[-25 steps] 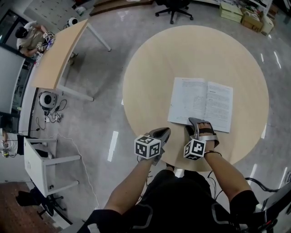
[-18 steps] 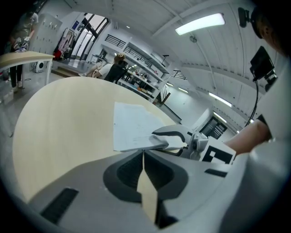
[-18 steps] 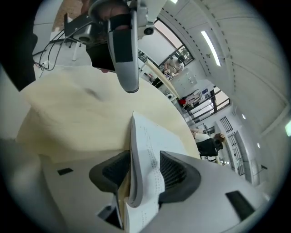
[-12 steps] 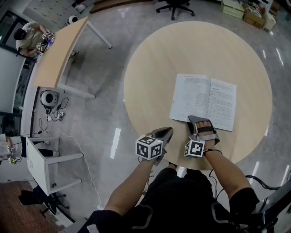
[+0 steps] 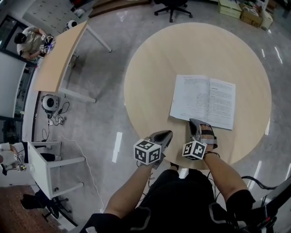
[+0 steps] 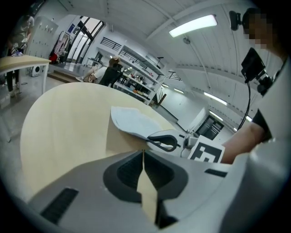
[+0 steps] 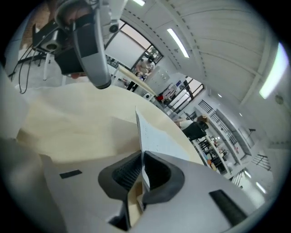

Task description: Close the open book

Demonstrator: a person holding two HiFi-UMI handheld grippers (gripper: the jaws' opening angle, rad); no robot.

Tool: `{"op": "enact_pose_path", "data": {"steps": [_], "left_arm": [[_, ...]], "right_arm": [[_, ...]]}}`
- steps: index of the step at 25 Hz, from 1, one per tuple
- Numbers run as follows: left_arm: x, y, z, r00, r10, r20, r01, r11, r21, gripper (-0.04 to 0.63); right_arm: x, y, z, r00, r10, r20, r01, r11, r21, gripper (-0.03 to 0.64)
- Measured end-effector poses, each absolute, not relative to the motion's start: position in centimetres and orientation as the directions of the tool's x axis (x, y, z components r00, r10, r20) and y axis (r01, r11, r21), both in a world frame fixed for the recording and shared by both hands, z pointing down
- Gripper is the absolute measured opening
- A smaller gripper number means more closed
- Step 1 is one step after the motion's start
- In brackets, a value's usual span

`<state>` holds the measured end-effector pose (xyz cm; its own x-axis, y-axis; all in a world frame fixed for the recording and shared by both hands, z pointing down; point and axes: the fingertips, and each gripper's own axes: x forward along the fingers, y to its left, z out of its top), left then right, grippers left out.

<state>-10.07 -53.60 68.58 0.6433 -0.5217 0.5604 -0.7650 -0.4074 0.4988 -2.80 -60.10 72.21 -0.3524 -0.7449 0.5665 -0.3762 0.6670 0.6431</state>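
book [image 5: 203, 101] pg print too small to read; nothing else legible

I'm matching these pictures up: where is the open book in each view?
Head view: book right of centre, on the round table.
Left gripper view: book at centre, a pale sheet on the table.
Right gripper view: centre, book edge-on between the right gripper's closing jaws.
Shared landmark: the table.

an open-plan office or lab. a polished grey floor [image 5: 104, 95] and a swivel chair [image 5: 172, 8] show it. strip lights [image 6: 191, 26] run above storage shelves [image 6: 136, 63].
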Motion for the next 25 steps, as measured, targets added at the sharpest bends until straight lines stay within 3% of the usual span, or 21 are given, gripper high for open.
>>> {"op": "enact_pose_path", "data": {"steps": [5, 11, 15, 25], "left_arm": [[-10.9, -53.2, 68.2, 0.635, -0.523, 0.568, -0.772, -0.410, 0.486, -0.005], [-10.7, -53.3, 67.7, 0.648, -0.509, 0.567, -0.761, -0.441, 0.475, -0.005], [-9.6, -53.6, 67.3, 0.669, -0.490, 0.559, -0.743, -0.475, 0.472, -0.005], [-5.9, -54.0, 66.3, 0.708, -0.423, 0.565, -0.698, -0.539, 0.471, -0.005]], "right_arm": [[-1.4, -60.5, 70.4, -0.366, -0.770, 0.523, -0.633, 0.618, 0.467, 0.018], [1.3, -60.9, 67.8, -0.381, -0.815, 0.436, -0.832, 0.508, 0.222, 0.017], [4.1, -60.4, 67.2, -0.352, -0.837, 0.419, -0.908, 0.414, 0.063, 0.018], [10.1, -59.6, 70.1, -0.236, -0.820, 0.522, -0.971, 0.172, -0.168, 0.018]]}}
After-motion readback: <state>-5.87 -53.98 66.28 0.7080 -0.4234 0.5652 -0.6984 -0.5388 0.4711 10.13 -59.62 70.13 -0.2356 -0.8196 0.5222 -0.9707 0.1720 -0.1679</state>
